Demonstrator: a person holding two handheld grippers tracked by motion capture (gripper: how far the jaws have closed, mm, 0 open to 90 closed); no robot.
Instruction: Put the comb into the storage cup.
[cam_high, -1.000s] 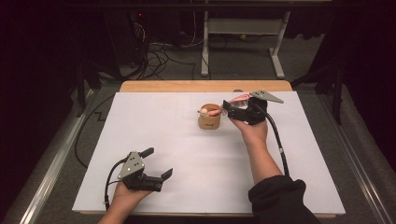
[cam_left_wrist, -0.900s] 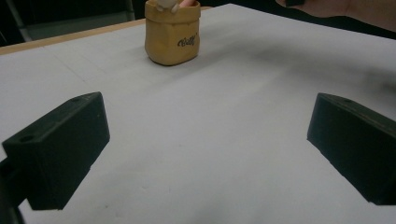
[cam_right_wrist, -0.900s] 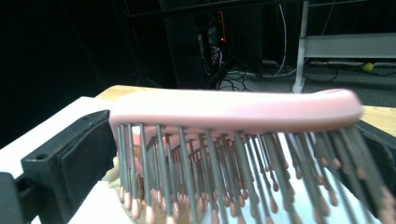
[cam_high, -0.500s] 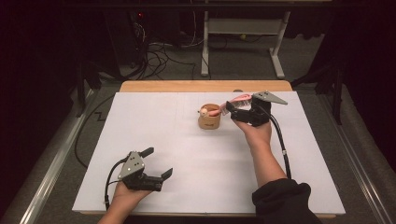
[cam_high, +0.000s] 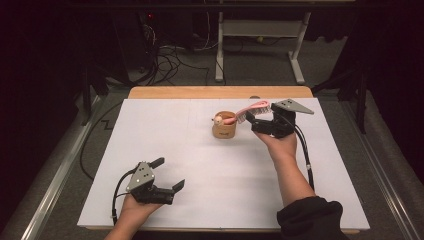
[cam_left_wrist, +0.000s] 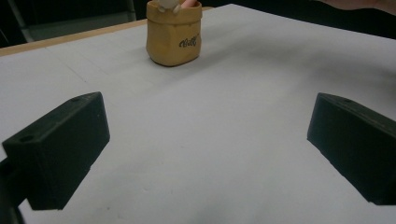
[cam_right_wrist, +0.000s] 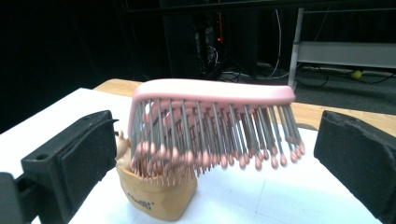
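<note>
A tan pouch-shaped holder (cam_high: 224, 129) stands on the white mat (cam_high: 200, 160), right of centre toward the far side. A pink hairbrush (cam_high: 248, 109) leans out of it, handle inside and bristled head up to the right. A small pale figure (cam_high: 217, 119) sits at the holder's rim. My right gripper (cam_high: 256, 122) is open at the brush head. In the right gripper view the brush (cam_right_wrist: 210, 126) hangs between the wide jaws of that gripper (cam_right_wrist: 219, 144) with a gap on each side, above the holder (cam_right_wrist: 156, 196). My left gripper (cam_high: 169, 173) rests open at the front left, and in its own view (cam_left_wrist: 205, 144) faces the holder (cam_left_wrist: 173, 32).
The mat covers a wooden table whose far edge (cam_high: 220, 92) shows bare. Cables (cam_high: 165, 60) and a white desk frame (cam_high: 260, 45) stand on the floor beyond. A black cable (cam_high: 306, 160) trails from the right gripper along the forearm.
The right gripper has shifted slightly to the right and nearer. The brush still leans in the holder. The left gripper has not moved.
</note>
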